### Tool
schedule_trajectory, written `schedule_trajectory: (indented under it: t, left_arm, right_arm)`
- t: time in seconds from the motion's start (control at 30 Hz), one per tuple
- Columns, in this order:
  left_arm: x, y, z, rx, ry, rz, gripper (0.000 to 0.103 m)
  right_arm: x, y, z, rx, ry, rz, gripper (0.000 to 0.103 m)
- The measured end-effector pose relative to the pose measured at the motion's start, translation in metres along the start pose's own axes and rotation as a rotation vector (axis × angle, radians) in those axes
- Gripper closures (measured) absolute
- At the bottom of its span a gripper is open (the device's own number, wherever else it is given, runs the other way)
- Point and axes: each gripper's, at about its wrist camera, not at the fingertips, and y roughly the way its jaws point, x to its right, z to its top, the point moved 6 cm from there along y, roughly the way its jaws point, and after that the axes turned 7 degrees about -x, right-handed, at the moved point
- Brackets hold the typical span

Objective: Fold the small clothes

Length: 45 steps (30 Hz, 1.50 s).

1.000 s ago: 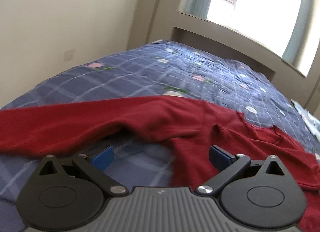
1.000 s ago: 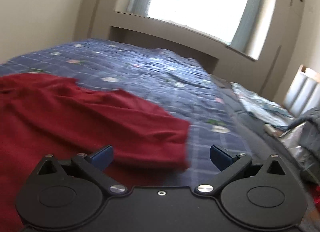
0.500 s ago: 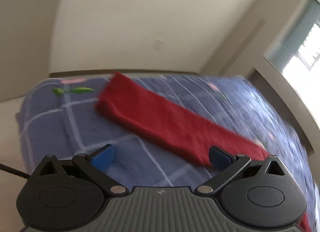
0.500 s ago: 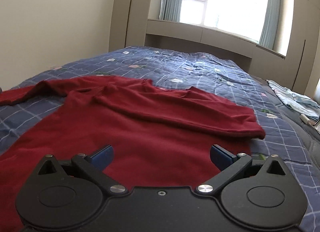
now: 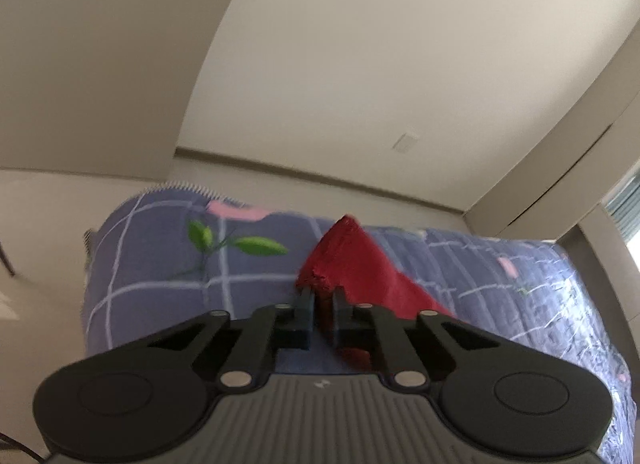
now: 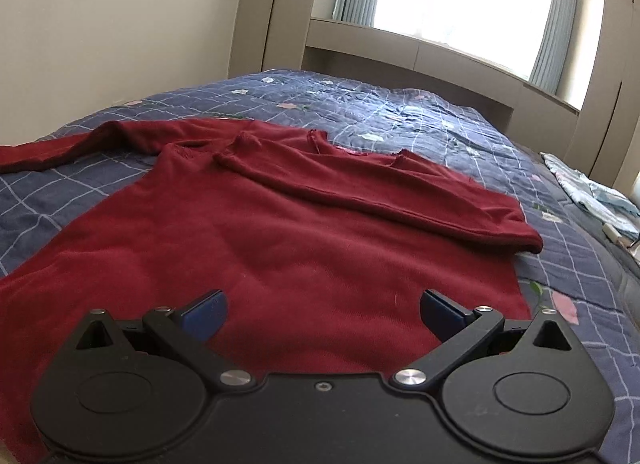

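A dark red long-sleeved sweater lies spread on the bed, its right sleeve folded across the chest and its left sleeve stretched out to the left. In the left wrist view my left gripper is shut on the cuff end of that sleeve, which bunches up above the blue pads near the bed's corner. My right gripper stands open just above the sweater's lower body, nothing between its fingers.
The blue checked floral quilt covers the bed. Its corner and edge drop to the floor at the left. Light blue cloth lies at the right side. A window and cabinets stand behind the bed.
My left gripper swung to the sleeve's end and closed on the cuff. My right gripper pulled back toward the sweater's hem, staying open.
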Motion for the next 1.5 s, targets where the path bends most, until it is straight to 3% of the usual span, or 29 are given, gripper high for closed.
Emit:
schedule_trajectory:
  t: [0.13,0.33,0.5,0.73,0.87,1.0,1.17,1.23,1.3,1.43,1.5]
  left_arm:
    - [0.033,-0.019,0.009,0.1,0.118,-0.116,0.098]
    - [0.121,-0.067,0.004,0.221,0.407,-0.398,0.098]
    - [0.187,-0.104,-0.052,0.163,0.669,-0.667,0.098]
    - [0.223,-0.125,-0.174,-0.062,1.014,-0.897,0.098]
    - [0.216,-0.12,-0.25,-0.191,1.202,-0.916,0.098]
    - [0.197,-0.101,-0.306,-0.316,1.336,-0.85,0.097]
    - [0.184,-0.089,-0.33,-0.434,1.348,-0.77,0.093]
    - [0.178,-0.087,-0.323,-0.457,1.323,-0.762,0.08]
    - [0.174,-0.091,-0.312,-0.452,1.294,-0.766,0.044]
    - [0.162,-0.102,-0.289,-0.412,1.258,-0.75,0.032]
    - [0.153,-0.105,-0.275,-0.388,1.228,-0.713,0.015]
  right_arm:
    - [0.0,0.001,0.001,0.007,0.011,0.004,0.001]
    - [0.009,0.0,0.004,0.026,0.058,-0.002,0.001]
    - [0.025,-0.003,-0.001,0.035,0.121,-0.033,0.001]
    - [0.064,-0.01,-0.014,0.029,0.212,-0.117,0.001]
    - [0.089,-0.015,-0.025,0.025,0.271,-0.159,0.001]
    - [0.11,-0.019,-0.036,0.024,0.344,-0.146,0.001]
    - [0.119,-0.02,-0.038,0.032,0.41,-0.088,0.001]
    - [0.116,-0.018,-0.035,0.034,0.429,-0.051,0.001]
    - [0.114,-0.015,-0.03,0.038,0.44,-0.007,0.001]
    - [0.1,-0.005,-0.011,0.037,0.427,0.095,0.002]
    - [0.089,0.005,0.001,0.023,0.412,0.175,0.007]
